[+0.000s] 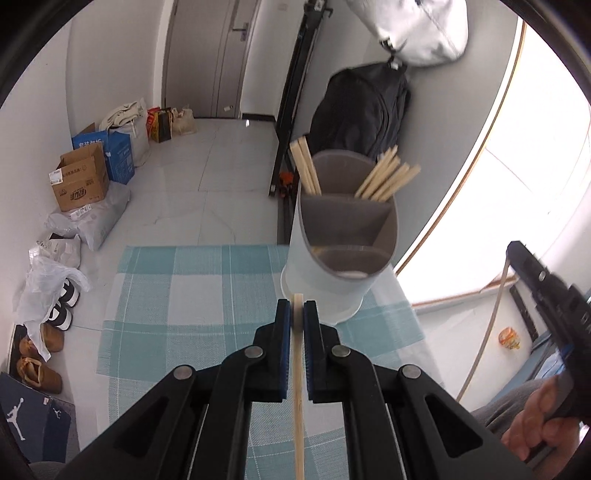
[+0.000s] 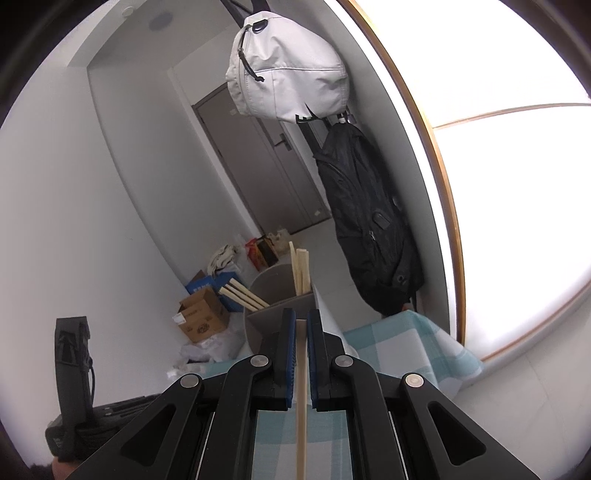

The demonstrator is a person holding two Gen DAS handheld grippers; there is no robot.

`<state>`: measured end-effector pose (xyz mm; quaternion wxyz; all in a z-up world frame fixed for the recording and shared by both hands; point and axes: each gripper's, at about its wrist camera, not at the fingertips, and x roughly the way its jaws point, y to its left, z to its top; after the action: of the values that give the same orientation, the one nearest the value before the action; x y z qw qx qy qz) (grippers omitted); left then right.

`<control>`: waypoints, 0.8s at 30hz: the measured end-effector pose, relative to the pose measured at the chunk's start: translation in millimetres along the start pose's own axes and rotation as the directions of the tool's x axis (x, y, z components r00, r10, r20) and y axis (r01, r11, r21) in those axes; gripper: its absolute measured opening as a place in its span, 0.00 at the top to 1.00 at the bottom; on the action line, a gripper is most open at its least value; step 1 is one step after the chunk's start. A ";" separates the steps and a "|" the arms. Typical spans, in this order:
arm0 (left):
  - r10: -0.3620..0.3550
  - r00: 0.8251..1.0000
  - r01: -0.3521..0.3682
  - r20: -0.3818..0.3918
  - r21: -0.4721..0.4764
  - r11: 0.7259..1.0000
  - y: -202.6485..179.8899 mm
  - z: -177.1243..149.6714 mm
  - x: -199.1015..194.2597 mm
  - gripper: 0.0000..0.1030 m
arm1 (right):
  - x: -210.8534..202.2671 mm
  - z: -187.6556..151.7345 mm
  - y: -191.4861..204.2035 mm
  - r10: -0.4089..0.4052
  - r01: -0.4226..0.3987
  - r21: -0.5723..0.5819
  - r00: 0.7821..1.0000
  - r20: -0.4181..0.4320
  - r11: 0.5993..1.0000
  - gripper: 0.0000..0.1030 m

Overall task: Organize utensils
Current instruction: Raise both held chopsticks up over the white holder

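- Two pale wooden chopsticks are in play, one per gripper. The left gripper (image 1: 297,308) has its blue pads clamped tight on a chopstick (image 1: 298,387) that runs back toward the camera, tip poking out just past the fingertips.
- The right gripper (image 2: 301,317) is clamped the same way on its own chopstick (image 2: 301,398), pointed at the holder.
- Just beyond the left gripper sits the tall white cylindrical utensil holder with grey divided compartments (image 1: 343,236), standing on the table's far right side.
- More wooden chopsticks (image 1: 388,177) lean out of its far compartments, a small bunch on the left, a bigger one on the right. The near compartment looks mostly empty.
- Holder sits on a teal and white checked tablecloth (image 1: 177,295).
- Further out: a black backpack (image 1: 362,107) and a light grey bag (image 1: 417,29) hanging on the wall, cardboard boxes (image 1: 79,181) and shoes along the floor at left.
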<state>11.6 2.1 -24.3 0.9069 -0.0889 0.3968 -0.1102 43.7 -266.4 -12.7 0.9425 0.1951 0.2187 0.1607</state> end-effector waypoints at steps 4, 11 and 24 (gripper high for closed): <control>-0.013 0.995 0.017 0.096 -0.044 0.999 3.4 16.1 -18.0 0.98 | -5.7 11.9 12.6 0.015 -0.015 -0.011 1.000 0.023 1.000 0.95; -0.049 0.971 0.058 0.233 -0.035 0.998 -2.5 52.9 -42.1 0.98 | -12.2 55.2 32.6 0.050 -0.049 -0.017 0.995 0.087 0.999 0.95; -0.068 0.919 0.087 0.389 -0.031 0.996 -17.5 131.9 -43.8 0.98 | 28.2 143.7 59.3 0.089 -0.076 -0.080 0.982 0.168 0.994 0.95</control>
<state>77.8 6.9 99.0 0.9600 -0.1460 0.2084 -0.1169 123.0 -246.5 122.3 0.9569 0.1822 0.1223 0.1901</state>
